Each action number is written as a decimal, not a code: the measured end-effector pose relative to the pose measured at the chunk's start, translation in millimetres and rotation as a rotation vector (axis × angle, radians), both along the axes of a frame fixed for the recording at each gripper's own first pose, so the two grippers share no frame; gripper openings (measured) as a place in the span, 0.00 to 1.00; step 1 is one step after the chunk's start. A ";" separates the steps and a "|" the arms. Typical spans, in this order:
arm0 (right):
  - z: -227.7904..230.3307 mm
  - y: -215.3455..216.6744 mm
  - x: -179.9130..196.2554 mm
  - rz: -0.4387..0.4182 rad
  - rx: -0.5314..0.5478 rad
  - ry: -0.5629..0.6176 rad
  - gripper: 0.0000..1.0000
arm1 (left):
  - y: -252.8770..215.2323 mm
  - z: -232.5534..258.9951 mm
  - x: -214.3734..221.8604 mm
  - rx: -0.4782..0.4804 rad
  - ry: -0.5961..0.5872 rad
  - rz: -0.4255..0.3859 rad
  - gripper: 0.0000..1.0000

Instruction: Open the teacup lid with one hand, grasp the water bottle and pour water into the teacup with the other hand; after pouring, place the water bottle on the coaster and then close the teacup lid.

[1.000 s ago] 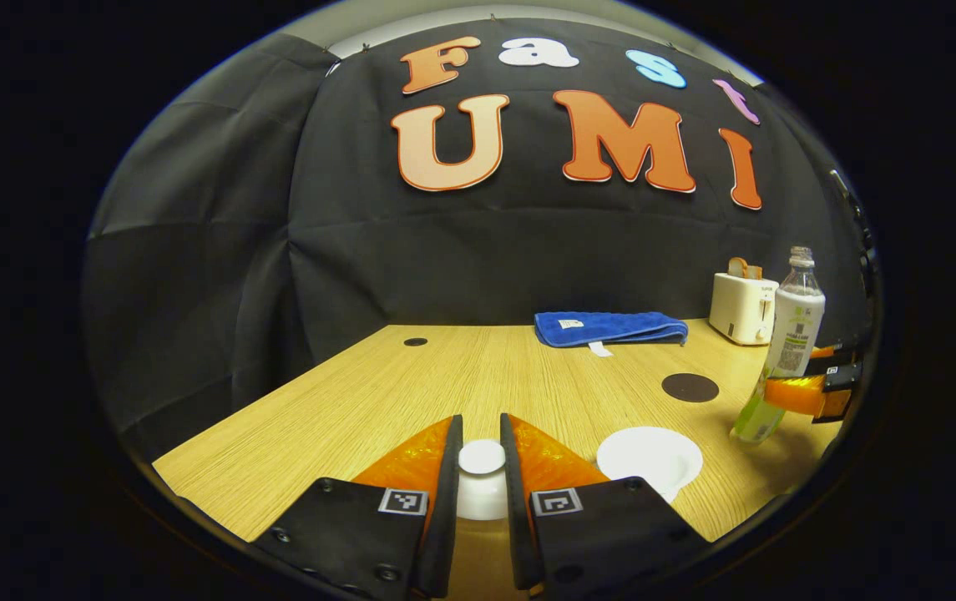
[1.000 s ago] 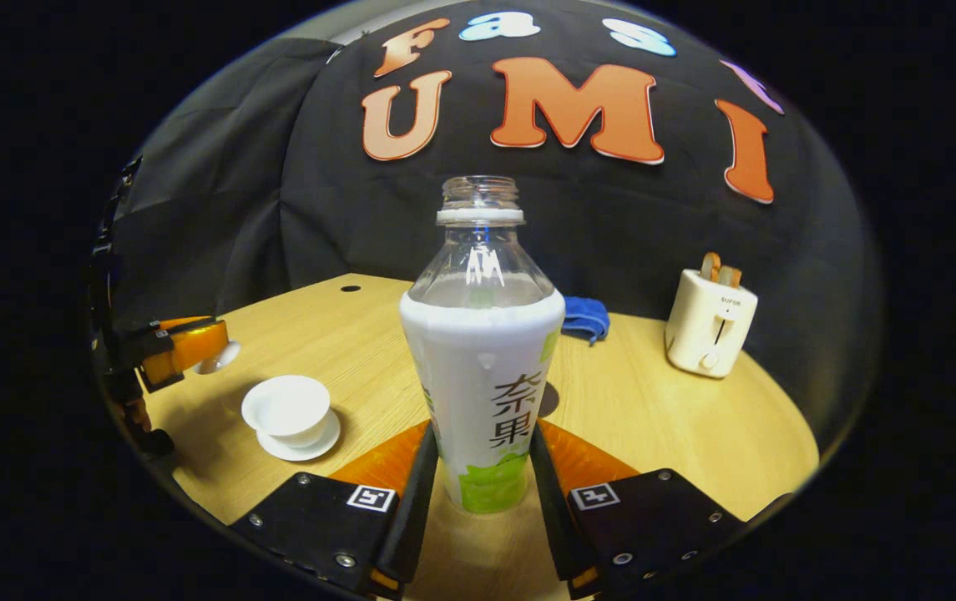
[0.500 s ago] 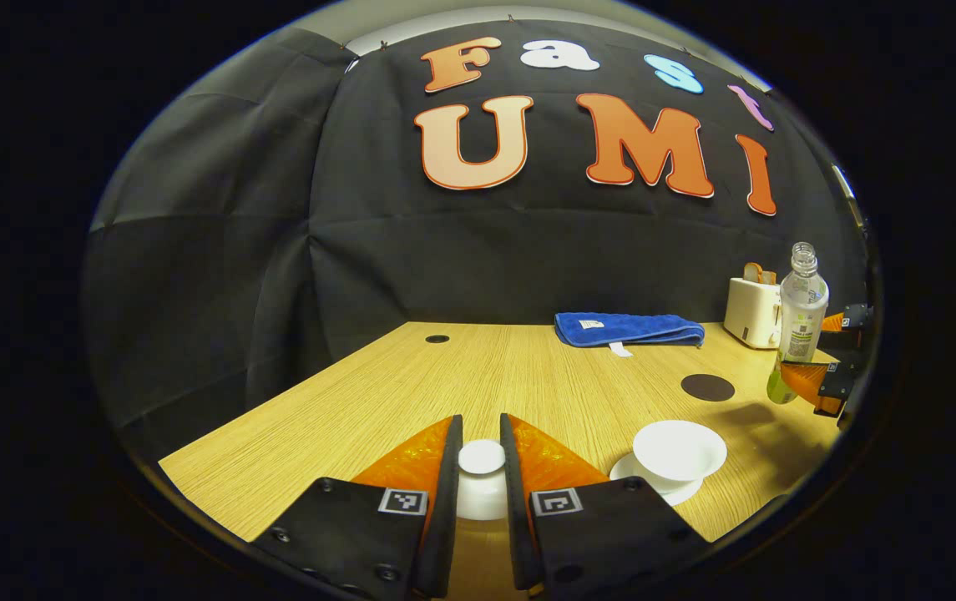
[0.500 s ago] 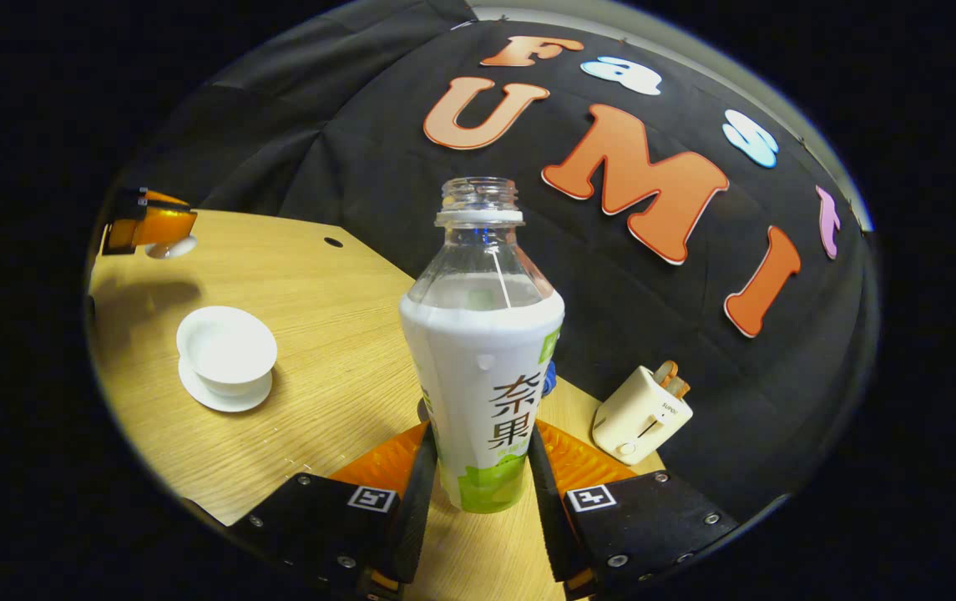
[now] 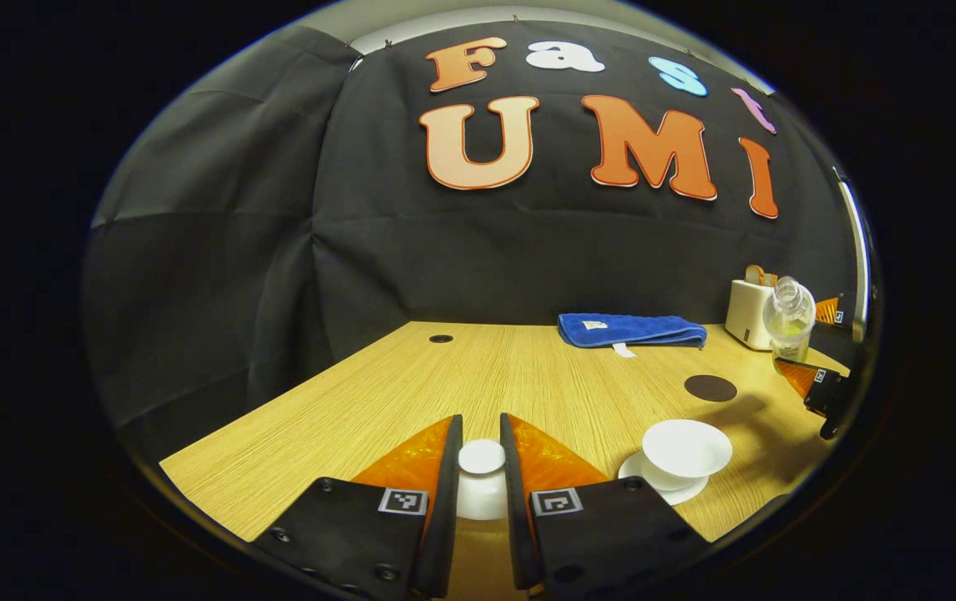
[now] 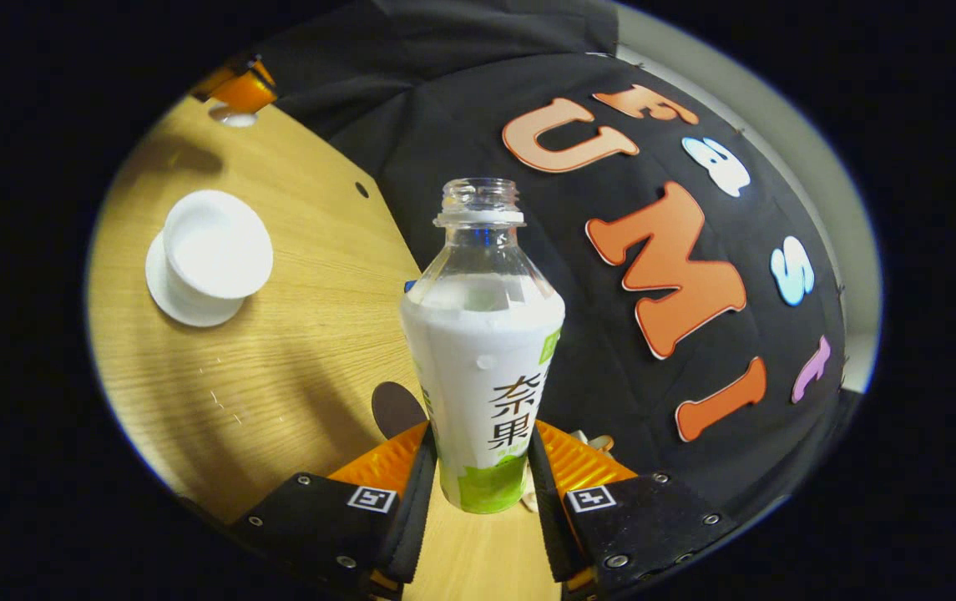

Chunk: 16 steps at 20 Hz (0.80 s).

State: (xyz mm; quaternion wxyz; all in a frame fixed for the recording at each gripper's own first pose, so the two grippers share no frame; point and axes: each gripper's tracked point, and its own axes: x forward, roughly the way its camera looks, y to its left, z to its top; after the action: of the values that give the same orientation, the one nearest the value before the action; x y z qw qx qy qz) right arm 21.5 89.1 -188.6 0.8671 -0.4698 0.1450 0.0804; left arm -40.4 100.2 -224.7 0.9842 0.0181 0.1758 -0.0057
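The pour is about to begin. The left gripper (image 5: 482, 492) pinches the lid (image 5: 482, 457) between its fingers, left of the open teacup (image 6: 217, 244). The right gripper (image 6: 478, 492) clamps the tilting water bottle (image 6: 482, 334), whose mouth must next reach over the teacup.

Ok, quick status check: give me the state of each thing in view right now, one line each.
Teacup: uncovered, upright on its saucer.
Lid: off the cup, held between the left gripper fingers.
Water bottle: uncapped, held by the right gripper, tipped toward the cup, nothing pouring yet.
Coaster: bare, on the table.
Blue towel: folded, by the wall.
Toaster: bread in its slots.
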 end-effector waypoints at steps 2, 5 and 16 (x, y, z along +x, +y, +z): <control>1.9 0.8 3.7 0.030 -0.065 -0.019 0.60 | 3.3 -1.2 0.5 -0.001 0.004 0.003 0.31; 5.3 4.1 5.2 0.075 -0.151 -0.045 0.60 | 6.9 -2.5 -1.2 -0.006 0.008 0.005 0.31; 20.6 14.5 13.2 0.192 -0.408 -0.205 0.59 | 18.0 -8.9 -5.0 -0.014 0.026 0.010 0.31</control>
State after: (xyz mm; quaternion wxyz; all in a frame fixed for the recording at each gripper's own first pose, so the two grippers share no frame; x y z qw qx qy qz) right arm 34.7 103.6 -168.0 0.7527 -0.6526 0.0242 0.0831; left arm -45.3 118.2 -233.6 0.9820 0.0104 0.1884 -0.0024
